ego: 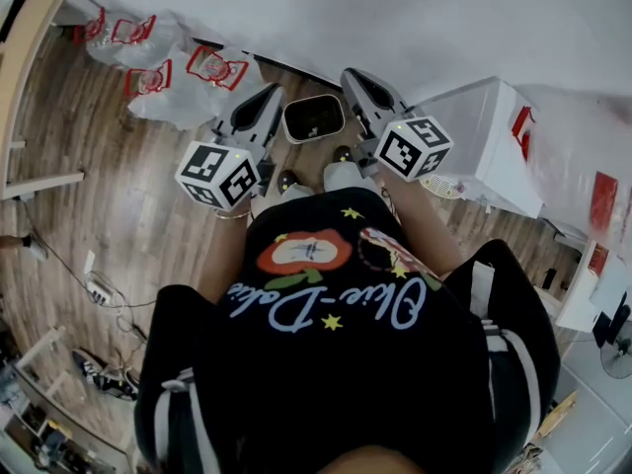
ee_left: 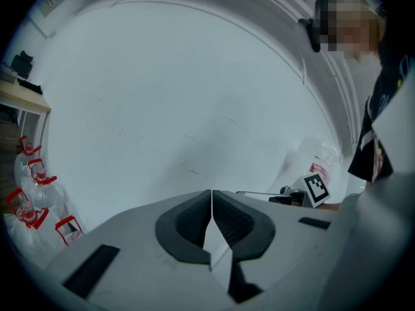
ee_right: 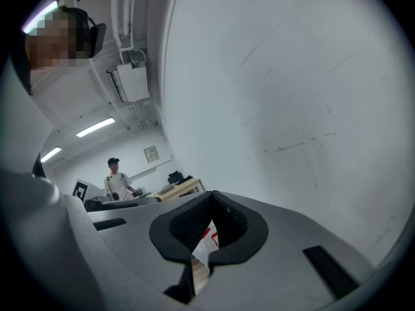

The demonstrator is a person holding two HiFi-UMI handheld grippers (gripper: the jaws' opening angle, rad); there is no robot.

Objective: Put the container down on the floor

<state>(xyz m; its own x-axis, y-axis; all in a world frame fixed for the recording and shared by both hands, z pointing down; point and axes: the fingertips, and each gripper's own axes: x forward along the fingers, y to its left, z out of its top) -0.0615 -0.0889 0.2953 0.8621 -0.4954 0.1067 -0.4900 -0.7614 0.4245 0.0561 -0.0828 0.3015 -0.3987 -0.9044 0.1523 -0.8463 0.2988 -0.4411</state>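
Observation:
The container (ego: 314,118), a dark rounded-square tub with a pale rim, stands on the wooden floor by the white wall, just beyond my shoes (ego: 341,173). My left gripper (ego: 271,93) hangs to its left and my right gripper (ego: 354,76) to its right, both clear of it. In the left gripper view the left gripper (ee_left: 212,193) has its jaws pressed together with nothing between them and points at the bare wall. The right gripper (ee_right: 211,197) is likewise shut and empty in its own view. Neither gripper view shows the container.
A white box (ego: 484,141) stands close on the right. Clear plastic bags with red print (ego: 188,72) lie at the wall on the left, near a wooden shelf (ego: 30,77). A power strip with cables (ego: 99,286) lies on the floor. A person (ee_right: 117,180) stands far off.

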